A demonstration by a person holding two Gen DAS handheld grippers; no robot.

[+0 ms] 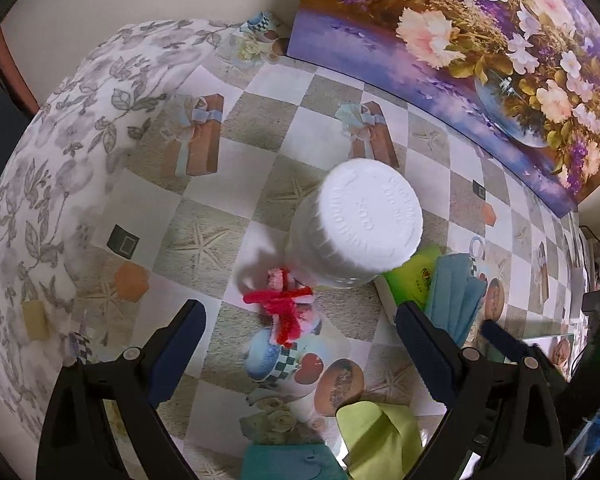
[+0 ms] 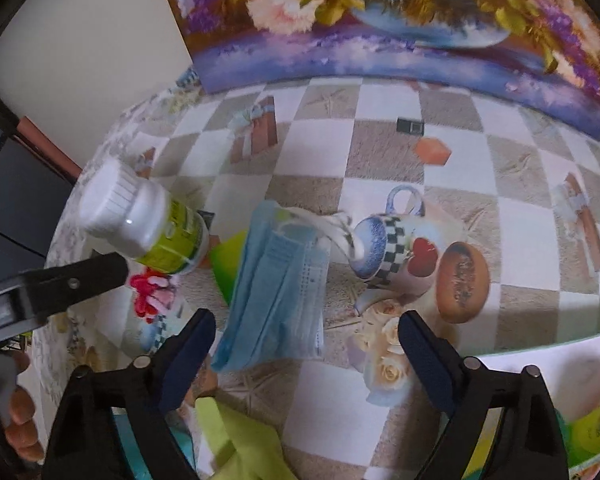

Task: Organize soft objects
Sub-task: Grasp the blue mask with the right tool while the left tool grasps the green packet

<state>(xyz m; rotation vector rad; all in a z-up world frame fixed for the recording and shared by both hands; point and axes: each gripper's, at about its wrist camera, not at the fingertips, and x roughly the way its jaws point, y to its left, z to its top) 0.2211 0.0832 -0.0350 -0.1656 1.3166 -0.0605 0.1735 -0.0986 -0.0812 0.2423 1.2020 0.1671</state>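
Both tools spread, empty. Right tool (image 2: pixel 306 344) hovers over blue masks (image 2: pixel 276 288) mid-surface; approach step. Next: lower, pinch the stack without dragging the straps.

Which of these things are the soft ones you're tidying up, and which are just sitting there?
Soft things for tidying:
- blue face masks
- red and pink fuzzy pipe cleaners
- yellow-green cloth

Just sitting there:
- white-capped bottle with a green label
- flower painting leaning on the wall
- checked tablecloth

Both grippers have open jaws, holding nothing.
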